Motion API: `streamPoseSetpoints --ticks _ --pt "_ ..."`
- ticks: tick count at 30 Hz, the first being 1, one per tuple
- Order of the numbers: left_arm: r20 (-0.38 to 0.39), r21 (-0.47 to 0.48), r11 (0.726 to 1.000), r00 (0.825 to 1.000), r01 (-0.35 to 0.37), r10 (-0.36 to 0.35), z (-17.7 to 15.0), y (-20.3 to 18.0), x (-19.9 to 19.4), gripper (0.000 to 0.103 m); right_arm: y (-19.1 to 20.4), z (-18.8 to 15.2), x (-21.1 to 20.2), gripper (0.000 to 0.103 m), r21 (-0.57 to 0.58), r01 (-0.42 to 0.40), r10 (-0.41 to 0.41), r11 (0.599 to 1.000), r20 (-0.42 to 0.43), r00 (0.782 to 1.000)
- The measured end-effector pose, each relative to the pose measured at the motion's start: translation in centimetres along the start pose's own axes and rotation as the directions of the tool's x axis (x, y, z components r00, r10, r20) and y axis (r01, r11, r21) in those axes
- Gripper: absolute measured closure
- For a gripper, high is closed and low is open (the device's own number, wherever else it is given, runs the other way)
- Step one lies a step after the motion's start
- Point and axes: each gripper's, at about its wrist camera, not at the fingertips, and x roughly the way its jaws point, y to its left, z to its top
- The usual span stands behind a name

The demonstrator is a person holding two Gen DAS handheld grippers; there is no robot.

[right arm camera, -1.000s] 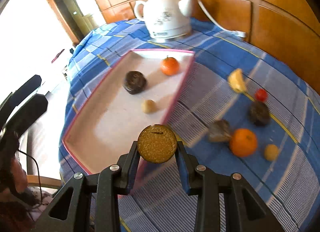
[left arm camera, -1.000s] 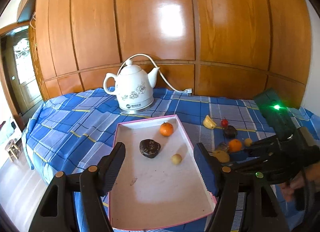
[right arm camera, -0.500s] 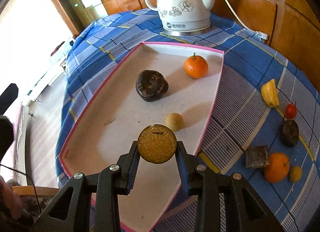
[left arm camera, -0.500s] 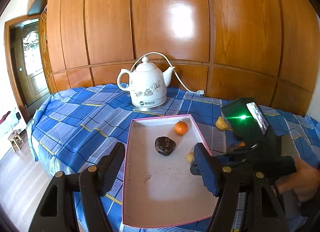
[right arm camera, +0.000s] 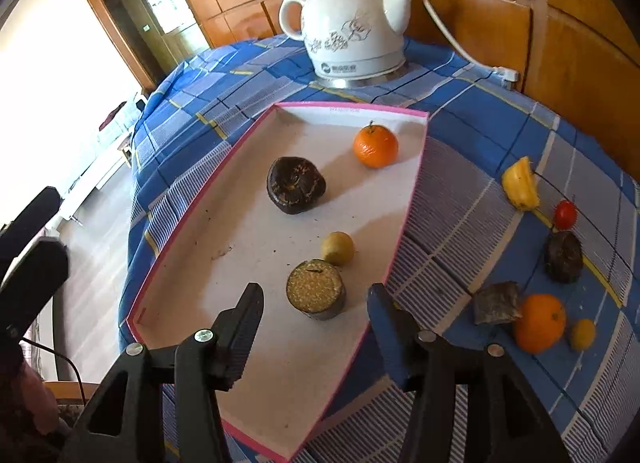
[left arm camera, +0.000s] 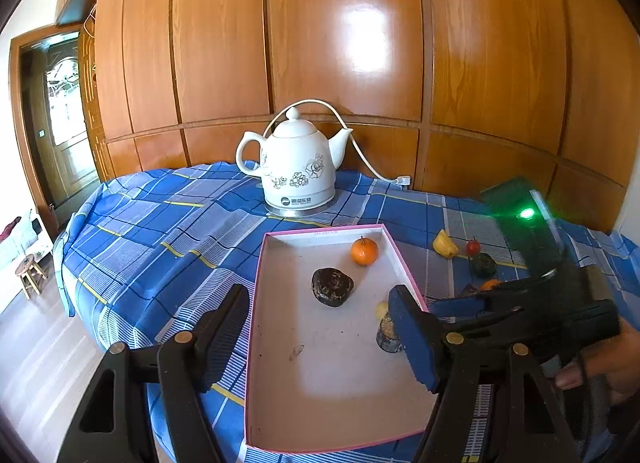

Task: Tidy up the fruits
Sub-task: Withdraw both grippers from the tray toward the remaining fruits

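Left wrist view: low over the near table edge, facing across the tray [left arm camera: 256,303] toward the kettle [left arm camera: 294,167] and wood wall, tilted gently down. Right wrist view: closer and steeper, looking down into the same tray [right arm camera: 416,167], kettle [right arm camera: 348,23] at top centre. Shared by both: tray, kettle, blue checked cloth [left arm camera: 160,231], loose fruit at right.

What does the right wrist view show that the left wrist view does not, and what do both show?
Only right wrist: the small yellow fruit on the cloth, and the cut fruit's seeded top. Its jaws have just been opening; that fruit stands free between them.
Only left wrist: the right gripper from outside, green light.
Both: tray, kettle, tangerine.
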Motion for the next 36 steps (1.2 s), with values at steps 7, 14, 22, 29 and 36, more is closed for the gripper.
streamPoseSetpoints --ticks 7,14,22,29,36 --pt "-0.006 0.012 1.0 1.0 0.001 -0.001 0.0 -0.4 0.1 0.029 -2.1 -0.9 -2.6 0.048 0.028 0.031 -0.032 0.999 0.035 0.999" --pt "-0.021 0.033 0.999 1.0 0.008 -0.007 -0.3 -1.1 0.3 0.029 -4.3 -2.3 -5.1 0.048 0.043 0.086 -0.088 0.995 0.057 0.995" --pt "-0.041 0.061 0.998 0.999 0.02 -0.018 -0.5 -2.2 0.7 0.029 -7.3 -3.5 -7.4 0.048 0.075 0.149 -0.154 0.986 0.066 0.986" --pt "-0.077 0.087 0.995 0.996 0.04 -0.033 -0.8 -3.1 1.7 0.029 -11.1 -4.3 -9.5 0.048 0.109 0.232 -0.24 0.967 0.068 0.968" --pt "-0.121 0.102 0.993 0.991 0.066 -0.054 -0.8 -4.2 3.1 0.029 -16.2 -5.8 -10.0 0.048 0.247 0.316 -0.339 0.916 0.054 0.939"
